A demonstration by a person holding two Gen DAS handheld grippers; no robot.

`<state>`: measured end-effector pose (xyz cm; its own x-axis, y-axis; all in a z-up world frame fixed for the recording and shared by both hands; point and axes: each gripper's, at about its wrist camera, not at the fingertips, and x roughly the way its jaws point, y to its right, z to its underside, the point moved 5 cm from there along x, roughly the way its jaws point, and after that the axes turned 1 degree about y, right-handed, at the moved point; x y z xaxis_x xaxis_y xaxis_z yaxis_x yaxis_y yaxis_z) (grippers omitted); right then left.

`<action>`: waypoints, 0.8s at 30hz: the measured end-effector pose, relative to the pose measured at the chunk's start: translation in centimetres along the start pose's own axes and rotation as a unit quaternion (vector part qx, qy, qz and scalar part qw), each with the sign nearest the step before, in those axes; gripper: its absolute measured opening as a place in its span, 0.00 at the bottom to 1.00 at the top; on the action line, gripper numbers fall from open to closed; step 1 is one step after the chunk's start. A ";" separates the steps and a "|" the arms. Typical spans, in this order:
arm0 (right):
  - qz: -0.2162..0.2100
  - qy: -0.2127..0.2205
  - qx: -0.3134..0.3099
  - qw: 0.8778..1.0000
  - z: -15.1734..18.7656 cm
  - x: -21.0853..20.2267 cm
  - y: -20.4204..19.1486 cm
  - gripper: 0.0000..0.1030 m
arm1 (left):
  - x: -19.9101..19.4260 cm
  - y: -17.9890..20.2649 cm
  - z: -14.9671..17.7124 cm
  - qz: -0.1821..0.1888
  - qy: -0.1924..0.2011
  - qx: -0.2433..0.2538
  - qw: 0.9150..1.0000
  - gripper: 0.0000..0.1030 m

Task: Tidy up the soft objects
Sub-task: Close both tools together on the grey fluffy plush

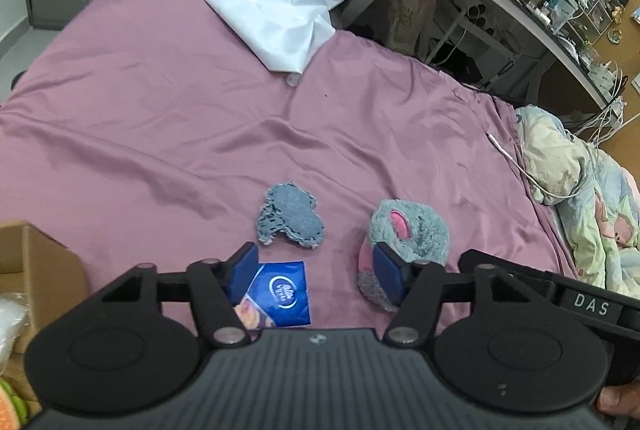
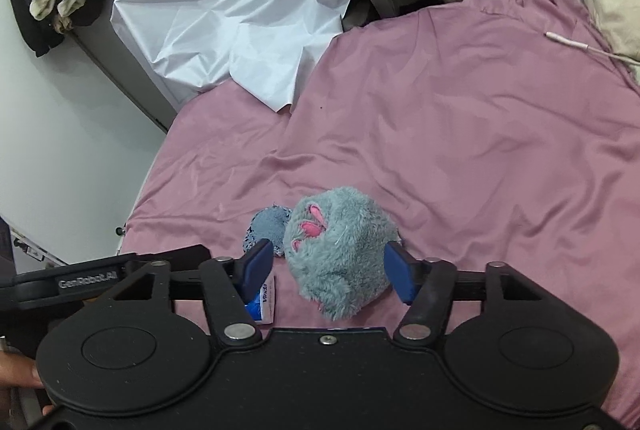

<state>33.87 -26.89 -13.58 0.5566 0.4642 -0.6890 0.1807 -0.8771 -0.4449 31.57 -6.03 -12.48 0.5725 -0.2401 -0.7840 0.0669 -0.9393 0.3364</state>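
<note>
Right gripper (image 2: 326, 272): fingers spread wide, bracketing the grey plush toy (image 2: 340, 250) on the bed (image 2: 480, 149), apparently positioned for pickup. Left gripper (image 1: 316, 276): fingers wide, empty, above the tissue pack (image 1: 280, 294).

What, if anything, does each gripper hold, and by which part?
Nothing is held. The left gripper is open above the blue tissue pack. The right gripper is open, its fingers either side of the grey plush toy, not closed on it.
</note>
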 end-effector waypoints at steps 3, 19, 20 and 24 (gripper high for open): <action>0.000 -0.009 0.005 1.000 0.0 0.9 0.2 0.47 | 1.2 0.2 -0.1 0.012 -0.013 -0.007 1.000 0.48; 0.006 -0.048 0.045 0.998 0.5 3.4 2.2 0.21 | 5.6 2.7 -0.7 0.059 -0.050 -0.008 0.997 0.43; 0.005 -0.049 0.044 0.998 0.5 3.4 2.1 0.18 | 5.9 2.9 -0.6 0.067 -0.055 -0.010 0.996 0.43; 0.005 -0.050 0.036 0.998 0.7 3.0 1.8 0.14 | 6.9 3.7 -0.2 0.070 -0.064 -0.002 0.996 0.31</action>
<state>35.30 -26.95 -16.88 0.4742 0.4690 -0.7451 0.1158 -0.8722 -0.4753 35.90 -11.11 -16.52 0.4683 -0.3973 -0.7892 -0.0029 -0.8939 0.4483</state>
